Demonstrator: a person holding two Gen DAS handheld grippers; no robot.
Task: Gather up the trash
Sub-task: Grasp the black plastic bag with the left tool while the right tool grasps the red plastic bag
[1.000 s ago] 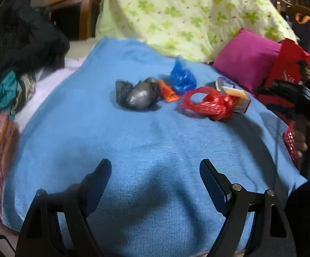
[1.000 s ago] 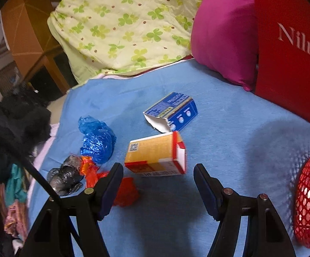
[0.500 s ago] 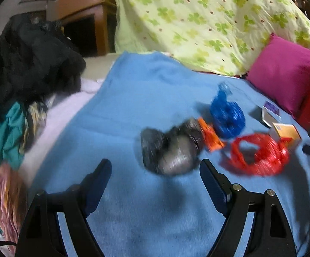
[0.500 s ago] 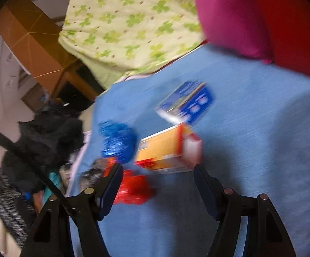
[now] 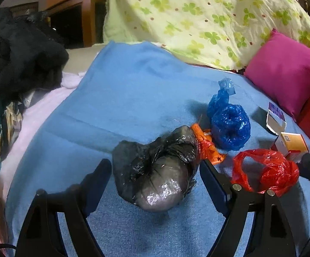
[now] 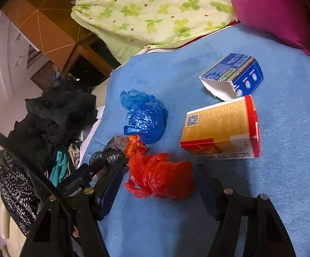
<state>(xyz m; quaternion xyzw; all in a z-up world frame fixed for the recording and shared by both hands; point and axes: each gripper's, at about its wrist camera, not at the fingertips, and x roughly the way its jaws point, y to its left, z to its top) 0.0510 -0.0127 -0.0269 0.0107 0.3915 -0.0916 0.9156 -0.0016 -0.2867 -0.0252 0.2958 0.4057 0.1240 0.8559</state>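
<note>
Looking along the left gripper (image 5: 155,171), the left wrist view alone shows the crinkled black plastic bag (image 5: 157,167) whole, lying between spread, released fingers (image 5: 99,175) on the fuzzy blue blanket (image 5: 122,98). Only the right wrist view shows the printed face of the yellow carton (image 6: 219,128) and the torn blue carton (image 6: 234,75). Angled downward, the right gripper (image 6: 159,184) straddles the crumpled red bag (image 6: 161,180), fingers apart, not pressing. A glossy blue bag (image 6: 146,117) sits just beyond.
</note>
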